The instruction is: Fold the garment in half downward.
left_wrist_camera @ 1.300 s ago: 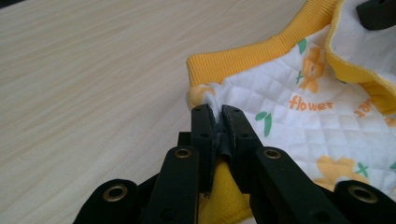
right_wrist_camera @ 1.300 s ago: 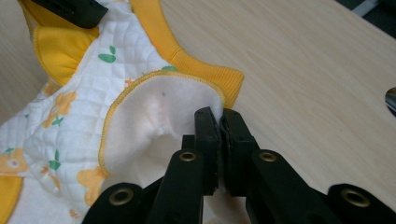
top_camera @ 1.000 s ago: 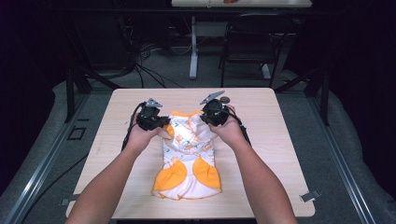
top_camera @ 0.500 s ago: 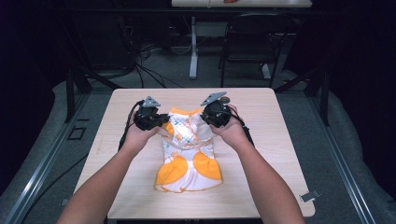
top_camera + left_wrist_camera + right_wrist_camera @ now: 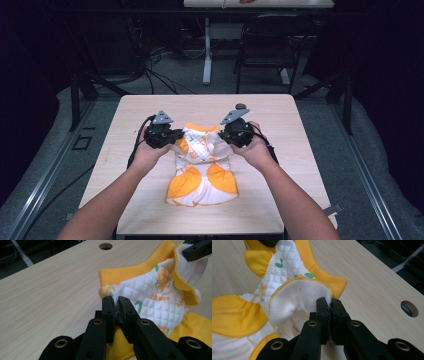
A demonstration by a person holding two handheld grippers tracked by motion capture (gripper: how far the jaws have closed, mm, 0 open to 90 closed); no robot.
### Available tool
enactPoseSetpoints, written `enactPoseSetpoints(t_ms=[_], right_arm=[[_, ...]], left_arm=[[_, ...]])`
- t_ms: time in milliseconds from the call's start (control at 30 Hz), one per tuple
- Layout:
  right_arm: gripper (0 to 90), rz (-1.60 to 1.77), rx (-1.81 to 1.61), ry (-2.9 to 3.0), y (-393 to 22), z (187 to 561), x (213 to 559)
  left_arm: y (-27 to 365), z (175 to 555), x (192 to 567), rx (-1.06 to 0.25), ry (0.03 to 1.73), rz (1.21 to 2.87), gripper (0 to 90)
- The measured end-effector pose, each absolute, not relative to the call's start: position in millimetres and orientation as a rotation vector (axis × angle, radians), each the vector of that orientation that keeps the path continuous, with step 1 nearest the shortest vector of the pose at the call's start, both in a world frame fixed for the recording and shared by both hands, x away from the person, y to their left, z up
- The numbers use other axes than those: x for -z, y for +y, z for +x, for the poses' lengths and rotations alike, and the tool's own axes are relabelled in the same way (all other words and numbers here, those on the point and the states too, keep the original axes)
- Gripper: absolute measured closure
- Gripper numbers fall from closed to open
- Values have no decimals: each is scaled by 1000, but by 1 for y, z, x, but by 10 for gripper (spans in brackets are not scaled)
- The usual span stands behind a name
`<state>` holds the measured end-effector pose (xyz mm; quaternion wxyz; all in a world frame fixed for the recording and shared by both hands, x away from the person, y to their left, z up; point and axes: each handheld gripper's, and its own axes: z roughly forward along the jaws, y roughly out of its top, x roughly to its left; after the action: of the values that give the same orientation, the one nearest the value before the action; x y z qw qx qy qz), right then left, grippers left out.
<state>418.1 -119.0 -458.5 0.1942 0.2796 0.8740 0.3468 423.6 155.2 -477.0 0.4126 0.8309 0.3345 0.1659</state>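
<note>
Pinching with both sets of jaws, I have the left gripper [image 5: 116, 302] clenched on a fold of the quilted baby garment [image 5: 202, 162] at its left side, and the right gripper [image 5: 329, 305] clamped on the white fleecy lining at its right side. The 2 grips sit well apart, so the upper half lifts and spreads between them, likely to straighten or fold it. The lower orange-panelled half lies flat on the wooden table [image 5: 150, 107], near the middle, anchoring the cloth while I hold it.
</note>
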Motion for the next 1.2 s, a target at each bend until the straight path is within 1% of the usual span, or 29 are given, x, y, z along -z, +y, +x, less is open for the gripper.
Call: enactPoseSetpoints(t_ms=[500,867,1200], right_arm=[[858,770,-947,2509,-120,395,474],[858,804,-960,2551,-121,377,495],[856,808,-981,2573,-123,360,515]], left_arm=[[157,397,495,-358,852,2111,841],[164,377,517,-280,853,2108,840],[166,360,536,-257,839,2126,839]])
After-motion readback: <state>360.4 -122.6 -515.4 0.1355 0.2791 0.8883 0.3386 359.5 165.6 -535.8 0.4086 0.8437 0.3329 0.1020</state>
